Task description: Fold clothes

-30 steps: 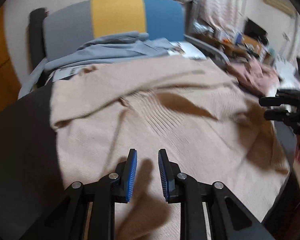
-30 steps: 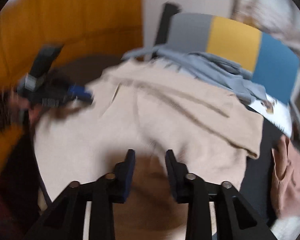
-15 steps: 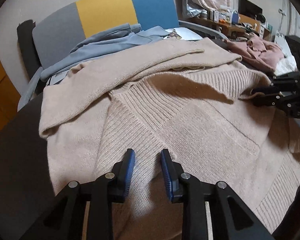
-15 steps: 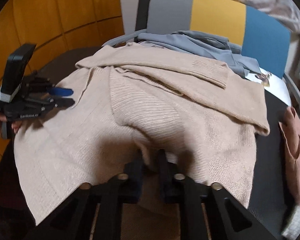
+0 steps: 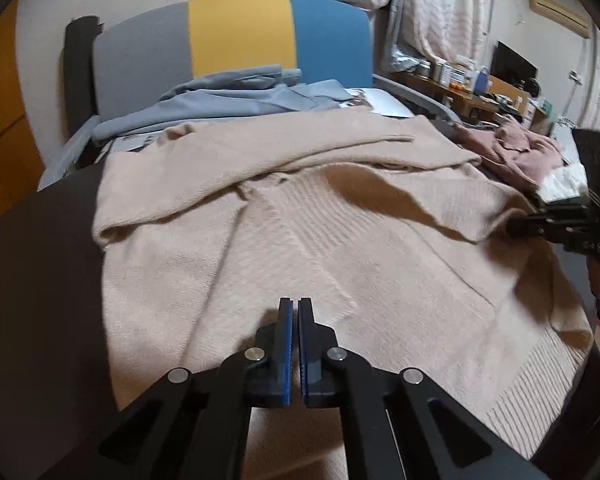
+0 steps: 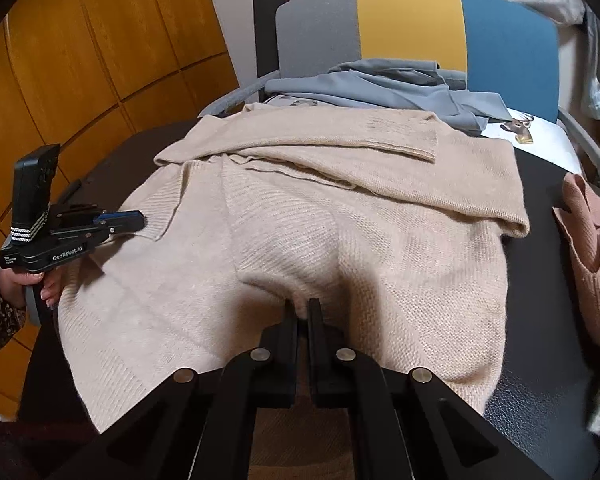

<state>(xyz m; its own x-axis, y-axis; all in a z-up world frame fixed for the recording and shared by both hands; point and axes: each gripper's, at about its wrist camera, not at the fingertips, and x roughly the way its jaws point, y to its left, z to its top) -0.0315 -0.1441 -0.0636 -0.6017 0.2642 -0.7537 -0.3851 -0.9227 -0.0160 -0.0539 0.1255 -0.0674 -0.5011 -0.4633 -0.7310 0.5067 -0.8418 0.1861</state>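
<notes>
Sweater of beige knit lay spread across the dark table, covering most of it, with one sleeve folded across its far part and the ribbed hem hanging over the near edge. Beyond the sweater stood a chair with a grey, yellow and blue back, and a grey garment was heaped on its seat, touching the sweater's far edge. A pink garment lay just beside the sweater on its right. The knit appeared soft, limp and moderately heavy; it would likely sag and stretch when lifted and drag on the table rather than slide, so a hold on a doubled edge or the ribbed hem would be judged safest. The right gripper was closed on a raised bunch of sweater fabric near the hem, the cloth tented up around its jaws. The left gripper, held in a hand, reached the sweater's left edge; its jaws stood almost together with only a thin gap, and in its own view knit lay under them, but whether any was pinched could not be told.
</notes>
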